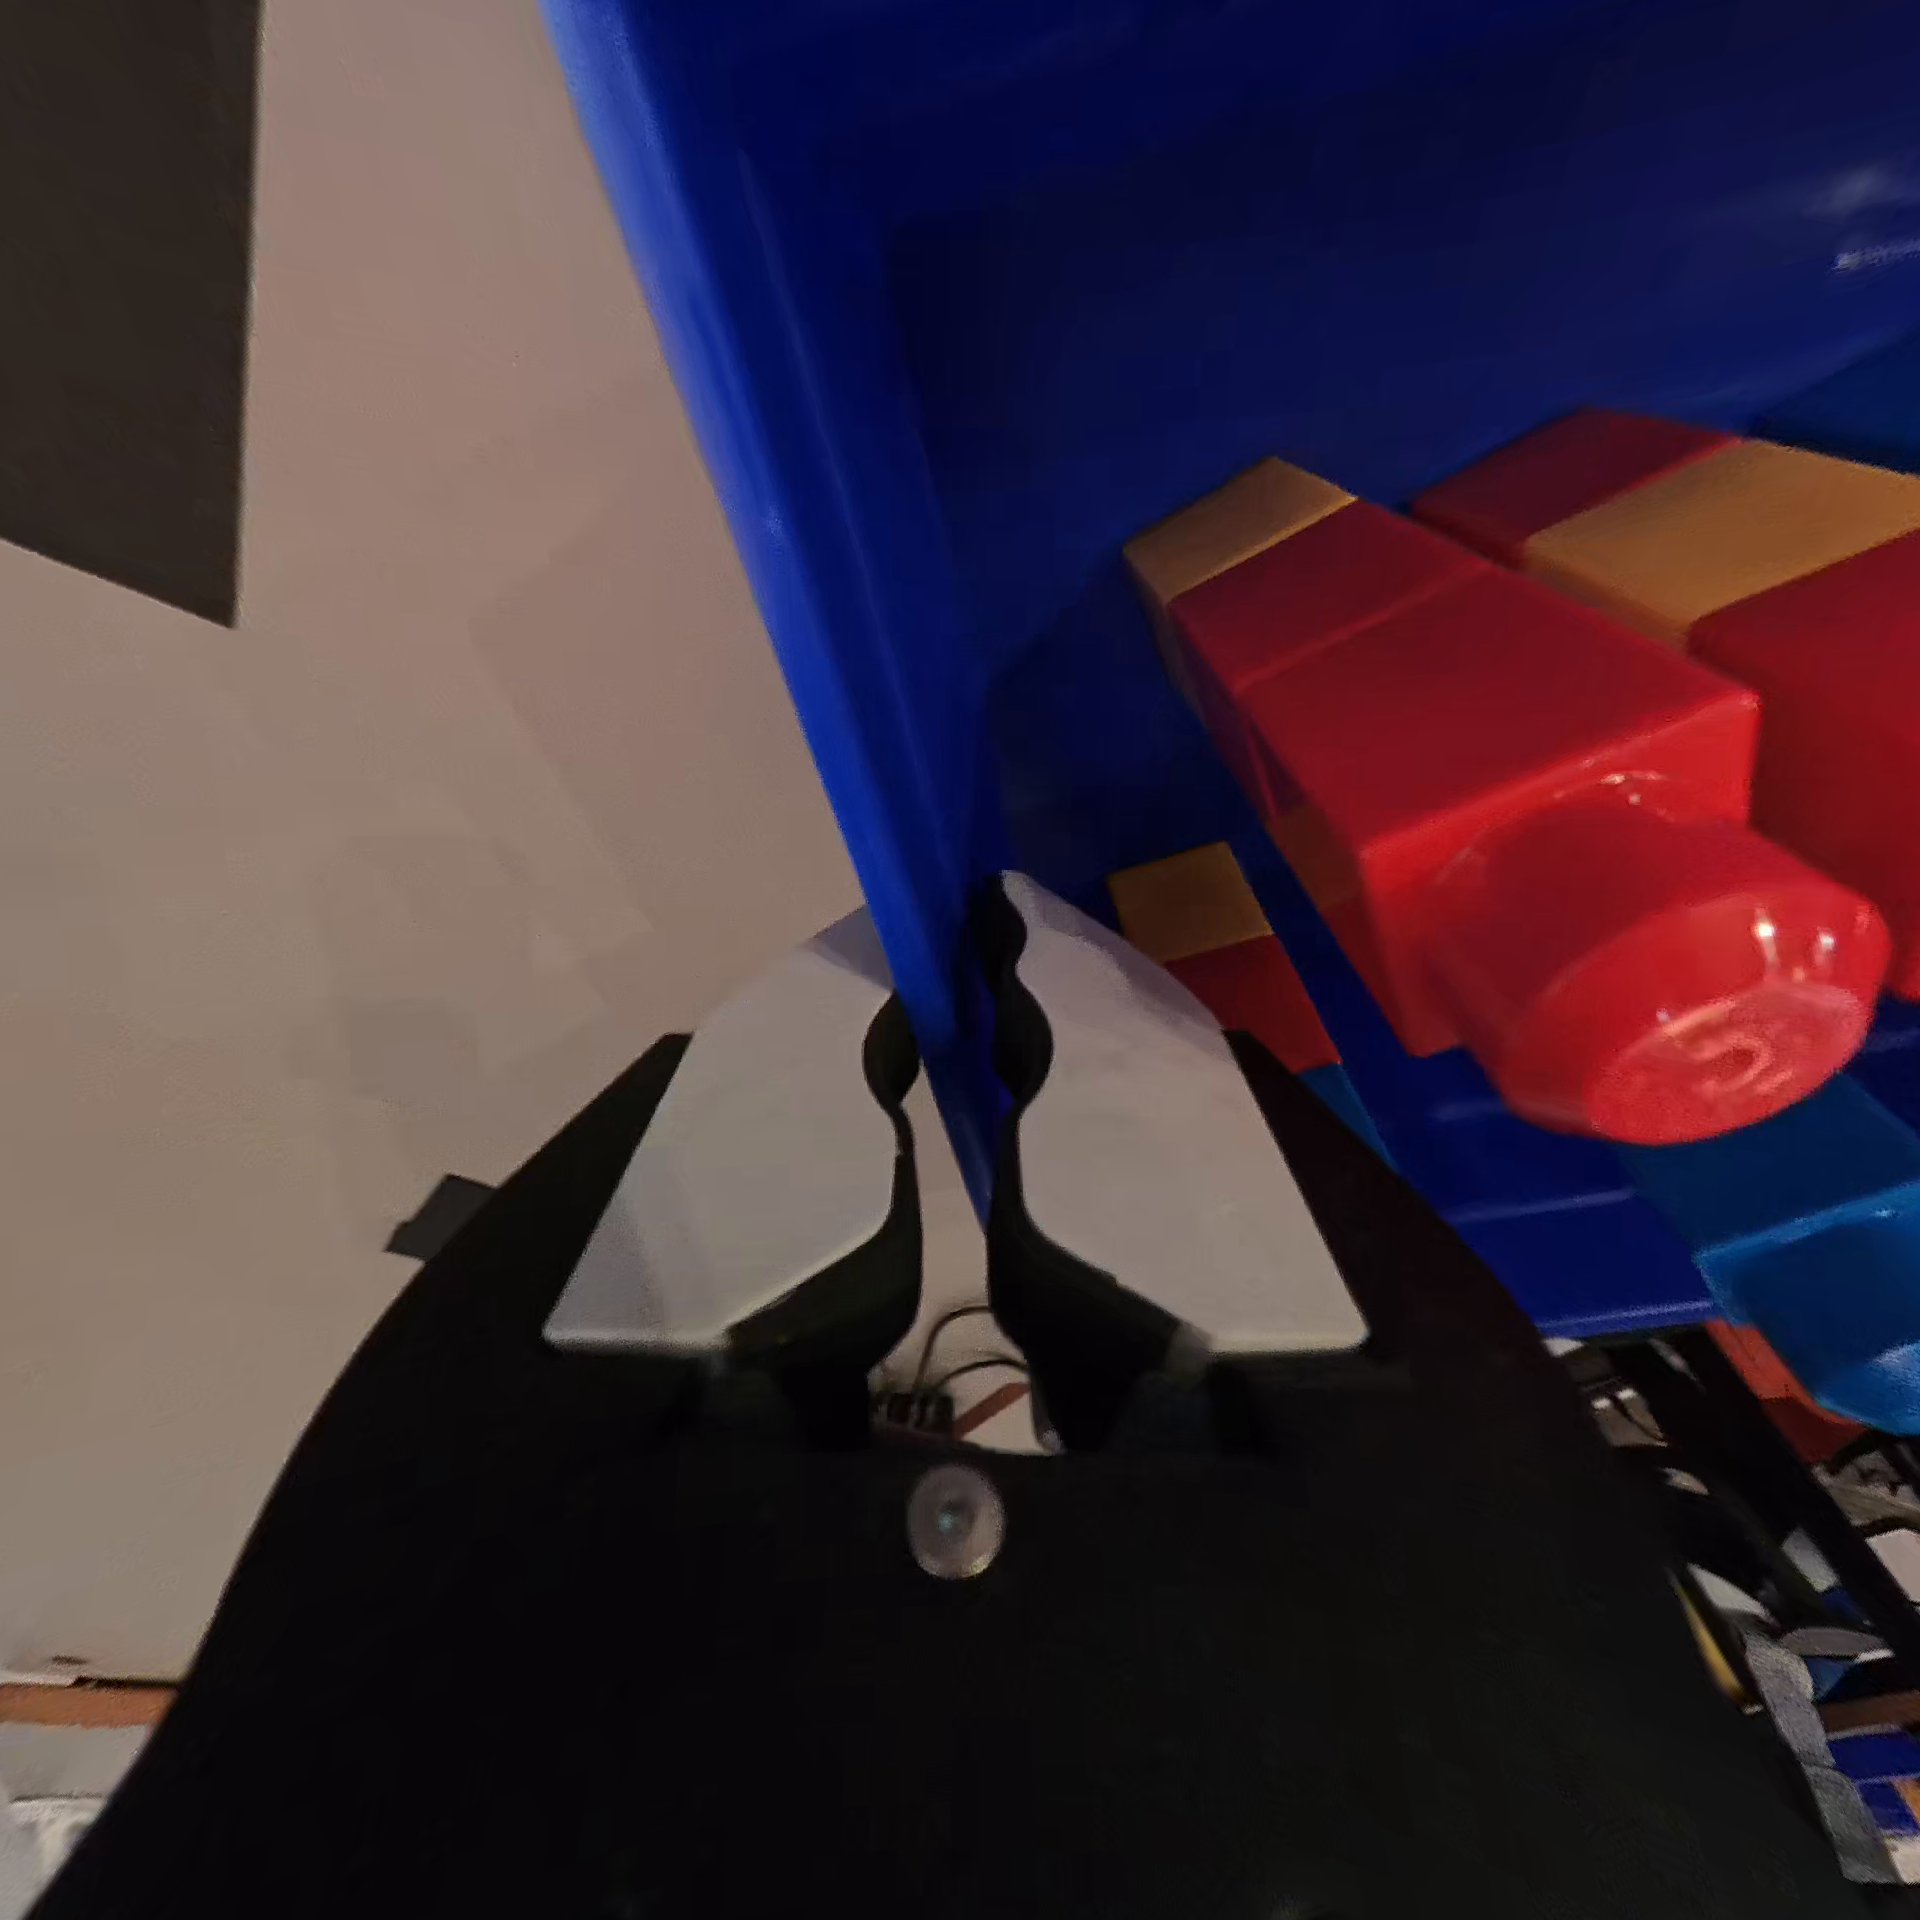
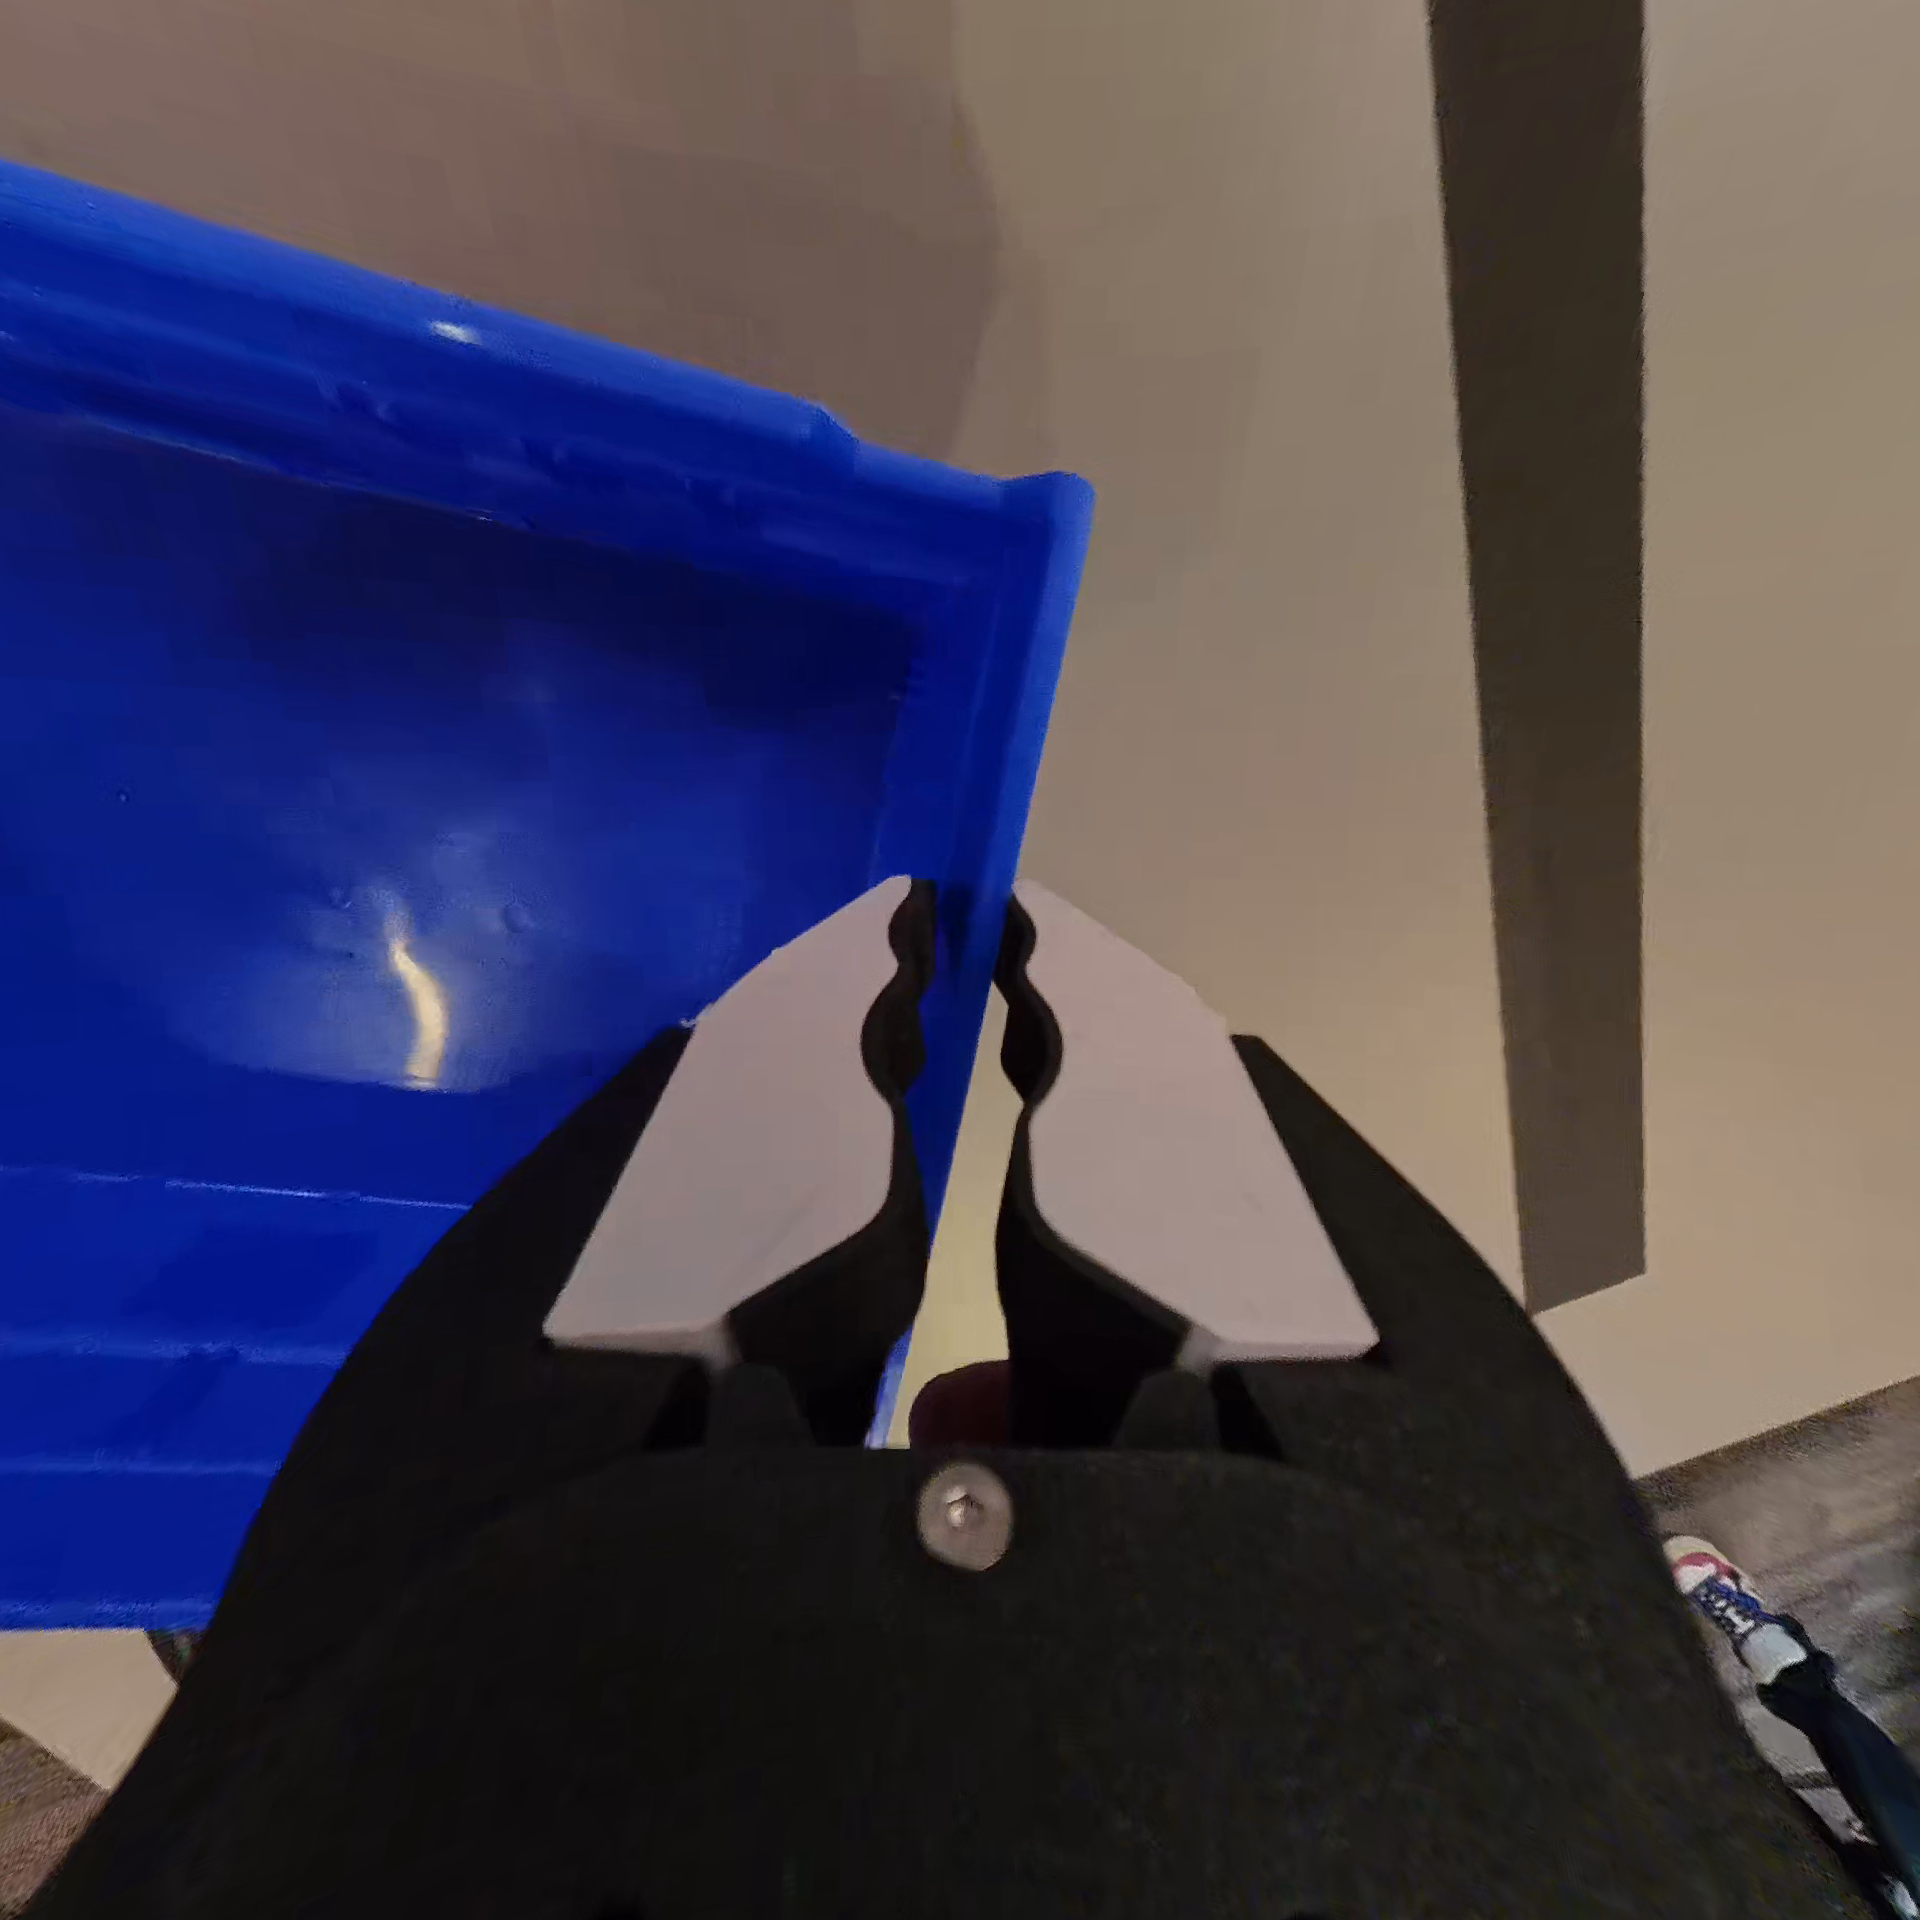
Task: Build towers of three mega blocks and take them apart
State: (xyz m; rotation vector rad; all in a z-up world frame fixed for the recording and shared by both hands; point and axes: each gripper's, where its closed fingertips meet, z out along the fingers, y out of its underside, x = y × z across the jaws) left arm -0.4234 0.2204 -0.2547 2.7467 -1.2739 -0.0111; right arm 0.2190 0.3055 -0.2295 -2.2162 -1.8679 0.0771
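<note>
A blue plastic bin [image 1: 1143, 312] is lifted and tilted. My left gripper [image 1: 982, 914] is shut on its left wall, with both pads pressed on the thin blue edge. Inside the bin lie towers of mega blocks. The nearest is a red and yellow tower [image 1: 1455, 727] with its red stud towards me. A second red and yellow tower [image 1: 1714, 540] lies behind it, and a blue block [image 1: 1849, 1299] sits at the lower right. In the right wrist view the bin [image 2: 468, 727] shows from outside. My right gripper [image 2: 961, 904] is shut on its right wall near the corner.
A beige wall with a dark panel [image 1: 114, 291] is behind the bin; the panel also shows in the right wrist view [image 2: 1538, 623]. Cables and clutter [image 1: 1766, 1507] lie low on the right. A person's shoe [image 2: 1714, 1590] stands on grey carpet at the lower right. There is about 65 cm between the tips of the two grippers.
</note>
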